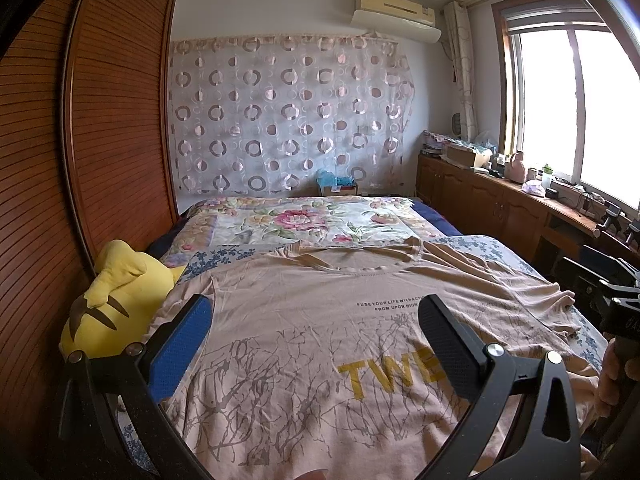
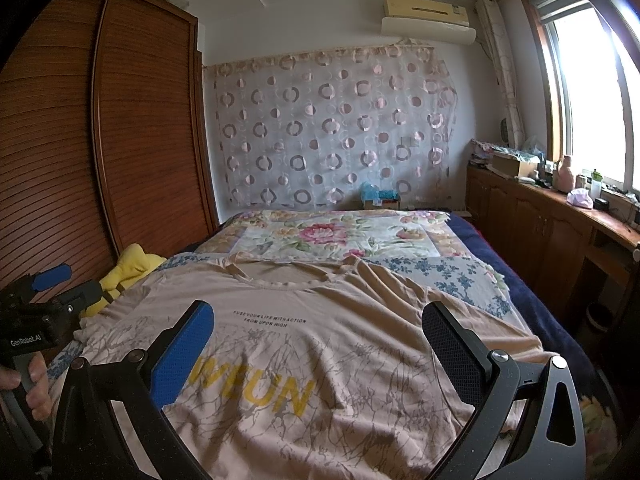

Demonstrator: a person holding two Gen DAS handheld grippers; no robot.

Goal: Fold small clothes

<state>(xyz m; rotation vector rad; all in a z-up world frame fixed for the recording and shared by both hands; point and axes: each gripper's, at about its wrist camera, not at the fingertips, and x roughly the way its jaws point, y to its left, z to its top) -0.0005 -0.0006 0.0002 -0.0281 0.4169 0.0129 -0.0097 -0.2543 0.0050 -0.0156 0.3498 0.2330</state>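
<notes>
Beige cotton tee w/ yellow lettering (image 1: 320, 344) lies flat, print up, neckline far, on the floral-quilted bed (image 1: 304, 220), left gripper (image 1: 316, 320) & right gripper (image 2: 318, 322) hovering w/ jaws wide apart, prob lining up the first fold.

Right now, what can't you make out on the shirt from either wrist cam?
- T-shirt hem: cut off by the bottom edge, both views.
- Yellow lettering: partly covered by the right gripper; in the left view the left gripper hides its end.
- Shirt's left sleeve: mostly behind the yellow plush, left view.
</notes>
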